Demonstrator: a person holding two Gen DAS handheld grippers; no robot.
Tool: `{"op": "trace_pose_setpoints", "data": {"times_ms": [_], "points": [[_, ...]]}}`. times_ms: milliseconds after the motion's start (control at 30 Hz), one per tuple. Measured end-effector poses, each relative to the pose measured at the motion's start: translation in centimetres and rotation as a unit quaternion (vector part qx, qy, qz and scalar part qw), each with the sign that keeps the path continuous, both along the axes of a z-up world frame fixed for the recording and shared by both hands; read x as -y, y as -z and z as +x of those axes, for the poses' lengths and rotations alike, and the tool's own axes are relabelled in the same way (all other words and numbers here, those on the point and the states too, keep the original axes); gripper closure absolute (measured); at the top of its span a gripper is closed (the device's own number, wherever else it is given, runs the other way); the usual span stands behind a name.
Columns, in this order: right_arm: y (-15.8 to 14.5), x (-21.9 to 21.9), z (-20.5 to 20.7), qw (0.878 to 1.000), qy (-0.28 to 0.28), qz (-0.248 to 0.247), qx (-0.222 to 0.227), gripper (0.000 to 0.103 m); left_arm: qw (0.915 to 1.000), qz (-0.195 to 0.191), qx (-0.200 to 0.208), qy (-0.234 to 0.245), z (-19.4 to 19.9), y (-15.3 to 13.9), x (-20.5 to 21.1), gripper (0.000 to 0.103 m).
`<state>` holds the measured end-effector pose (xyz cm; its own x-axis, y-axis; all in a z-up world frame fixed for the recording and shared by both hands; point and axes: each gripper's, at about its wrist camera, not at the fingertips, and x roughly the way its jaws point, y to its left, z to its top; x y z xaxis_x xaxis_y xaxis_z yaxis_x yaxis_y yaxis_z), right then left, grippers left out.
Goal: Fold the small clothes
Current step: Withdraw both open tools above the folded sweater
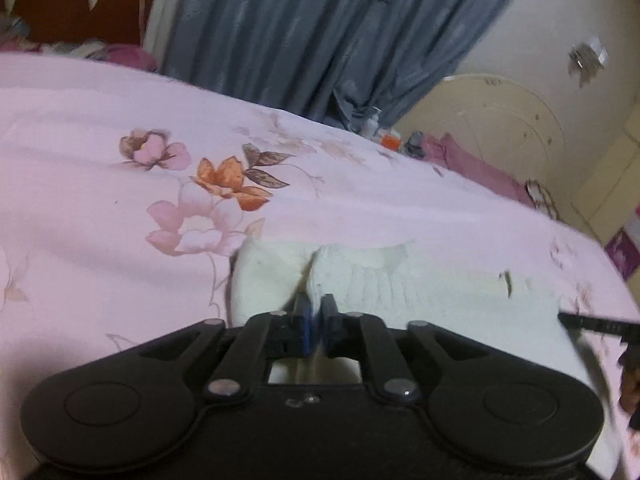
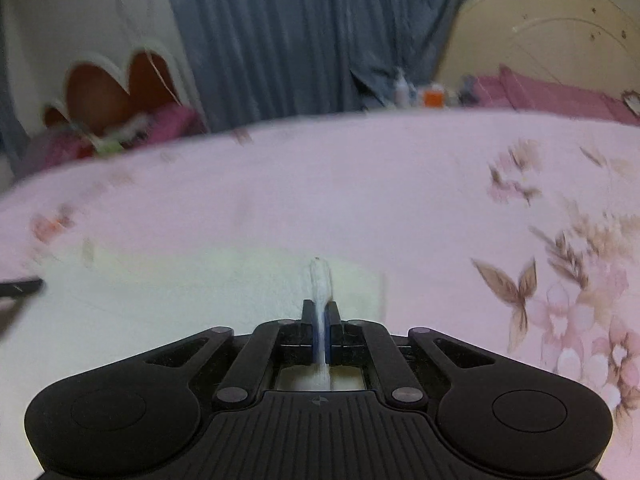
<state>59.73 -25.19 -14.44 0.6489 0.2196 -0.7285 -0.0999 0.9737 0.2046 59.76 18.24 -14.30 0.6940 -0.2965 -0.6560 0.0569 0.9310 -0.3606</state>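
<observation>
A small white garment [image 1: 400,288] lies on the pink flowered bedsheet [image 1: 100,152], close to the near edge. My left gripper [image 1: 317,306] is shut on a raised fold of the white garment near its left end, the cloth bunched between the blue pads. In the right wrist view the same white garment [image 2: 180,292] spreads to the left, and my right gripper [image 2: 321,308] is shut on a thin pinched ridge of it by its right edge. The tip of the other gripper shows at the frame edge in each view, right gripper [image 1: 600,326] and left gripper [image 2: 20,286].
Grey-blue curtains [image 1: 304,32] hang behind the bed. A cream headboard [image 1: 504,120] and pink pillows [image 1: 480,164] stand at the far right, with small bottles [image 1: 390,136] beside them. A cutout piece with red-brown openings [image 2: 116,88] and pink cloth sits at the far left.
</observation>
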Motion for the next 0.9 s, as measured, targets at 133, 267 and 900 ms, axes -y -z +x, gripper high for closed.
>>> {"op": "trace_pose_setpoints", "data": {"times_ms": [133, 267, 900], "points": [[-2.8, -0.6, -2.7, 0.997, 0.044, -0.010, 0.065, 0.053, 0.9913, 0.087, 0.097, -0.019, -2.9, -3.8, 2.0, 0.046], [-2.7, -6.0, -3.0, 0.997, -0.051, 0.029, 0.054, 0.054, 0.9896, 0.078, 0.091, 0.080, -2.8, -3.8, 7.9, 0.046], [-2.8, -6.3, -5.2, 0.996, -0.054, -0.010, 0.067, 0.055, 0.9862, 0.117, 0.104, 0.056, -5.8, -2.8, 8.6, 0.033]]}}
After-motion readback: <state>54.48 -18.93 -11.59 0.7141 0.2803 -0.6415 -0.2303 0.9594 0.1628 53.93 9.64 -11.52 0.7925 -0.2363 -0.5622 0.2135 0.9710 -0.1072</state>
